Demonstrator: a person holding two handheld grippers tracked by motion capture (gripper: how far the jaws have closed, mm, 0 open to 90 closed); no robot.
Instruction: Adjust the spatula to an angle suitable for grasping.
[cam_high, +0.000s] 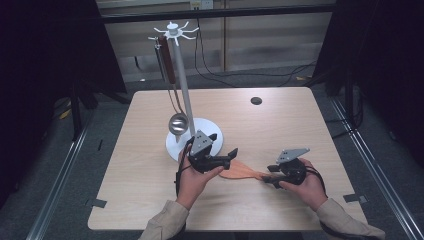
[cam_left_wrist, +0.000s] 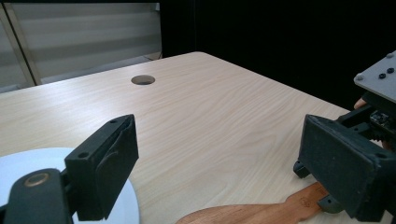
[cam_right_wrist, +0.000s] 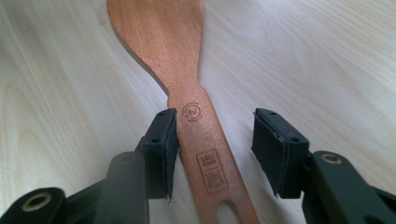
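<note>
1. The wooden spatula (cam_right_wrist: 187, 70) runs off the right gripper view's top edge beyond the fingers (cam_right_wrist: 161, 149), and off the bottom between them.
2. Its small handle stamp (cam_right_wrist: 212, 171) between those fingers is unreadable.

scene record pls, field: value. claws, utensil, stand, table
left claw: open, jaws wide apart above the spatula's blade end, holding nothing
right claw: open, jaws on either side of the spatula handle; one pad at its edge, the other apart
wooden spatula: lies flat on the table, slot at the handle end, stamped marks on the handle
utensil stand: white, round base, upright pole, hooks at the top
ladle: metal, hangs from a hook, bowl just above the base
table: light wood, round hole near the far edge
</note>
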